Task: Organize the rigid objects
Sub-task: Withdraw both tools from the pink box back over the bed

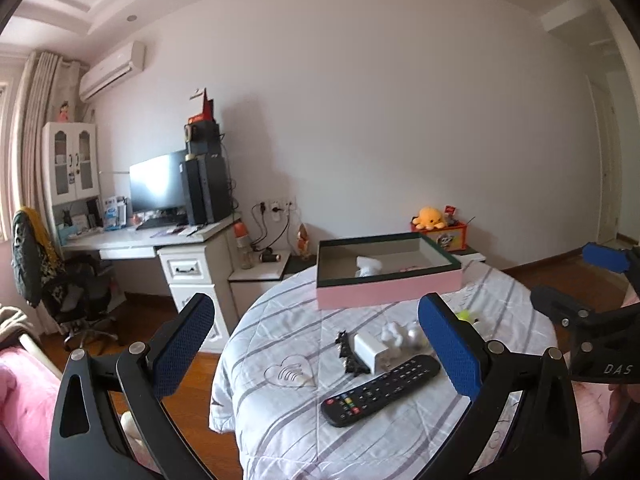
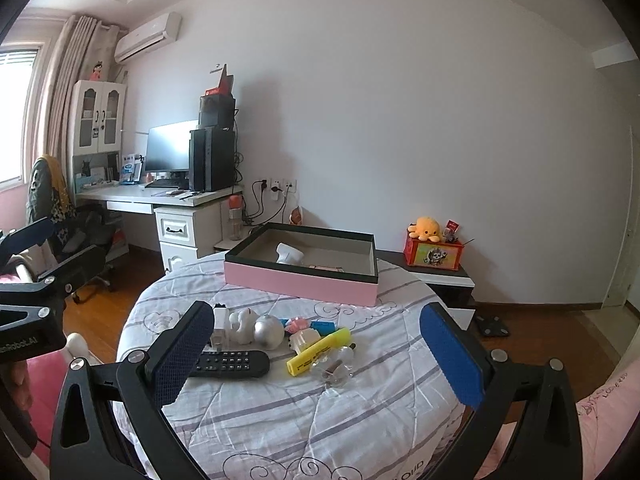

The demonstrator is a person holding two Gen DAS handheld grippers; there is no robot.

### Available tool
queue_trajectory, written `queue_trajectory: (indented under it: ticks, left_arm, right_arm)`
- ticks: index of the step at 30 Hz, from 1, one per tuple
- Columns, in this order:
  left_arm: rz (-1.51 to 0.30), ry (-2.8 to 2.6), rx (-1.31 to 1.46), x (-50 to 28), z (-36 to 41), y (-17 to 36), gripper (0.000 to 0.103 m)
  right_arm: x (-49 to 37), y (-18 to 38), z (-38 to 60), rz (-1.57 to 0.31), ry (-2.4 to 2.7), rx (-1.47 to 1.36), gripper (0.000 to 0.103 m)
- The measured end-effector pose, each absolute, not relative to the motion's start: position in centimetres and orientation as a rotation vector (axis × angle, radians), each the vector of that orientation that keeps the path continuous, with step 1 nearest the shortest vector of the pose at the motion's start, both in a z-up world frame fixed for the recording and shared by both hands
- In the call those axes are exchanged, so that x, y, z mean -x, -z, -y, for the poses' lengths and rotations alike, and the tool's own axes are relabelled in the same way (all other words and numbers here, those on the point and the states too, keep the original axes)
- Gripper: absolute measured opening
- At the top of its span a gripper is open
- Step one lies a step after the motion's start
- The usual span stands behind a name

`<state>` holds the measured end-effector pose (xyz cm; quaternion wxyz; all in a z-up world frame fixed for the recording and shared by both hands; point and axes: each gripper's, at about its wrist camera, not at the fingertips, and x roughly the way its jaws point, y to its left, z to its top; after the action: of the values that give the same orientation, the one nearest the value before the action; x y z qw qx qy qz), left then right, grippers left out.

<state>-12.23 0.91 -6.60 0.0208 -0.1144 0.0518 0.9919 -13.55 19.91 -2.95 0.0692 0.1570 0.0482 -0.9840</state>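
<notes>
Only one remote [image 2: 230, 364], one box [image 2: 300, 280].

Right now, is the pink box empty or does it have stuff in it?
Not empty. The pink box has no lid on, and a white thing lies inside on its floor, with a small flat pinkish item nearby. Most of it is bare.

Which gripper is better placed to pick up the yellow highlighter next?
Right. The highlighter lies between the open right gripper's fingers, while the left gripper frames the remote.
</notes>
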Motion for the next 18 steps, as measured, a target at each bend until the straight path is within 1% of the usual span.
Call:
queue_trajectory:
  ticks: [4,9,12,16,18]
  left_arm:
    - [-0.157,-3.079,0.384,12.9,-0.6,7.2,0.103]
    - [-0.2,-3.056,0.458,14.3,-0.9,8.8,0.103]
    - [-0.192,-3.011,0.534,15.4,-1.2,10.1,0.103]
    - [-0.192,-2.952,0.622,16.8,-1.8,11.7,0.103]
    - [-0.195,-2.935,0.653,17.4,-2.0,12.5,0.103]
  right_arm:
    - [14.2,3.7,-19.7,-0.151,2.953,-0.512,0.103]
    - [15.2,5.0,-20.0,-0.162,2.957,-0.579,0.103]
    - [16.2,6.2,-20.5,-0.174,2.983,-0.648,0.103]
    - [17.7,8.1,-21.0,-0.241,3.023,-0.762,0.103]
    - [18.4,9.0,-21.3,-0.226,3.004,-0.808,0.103]
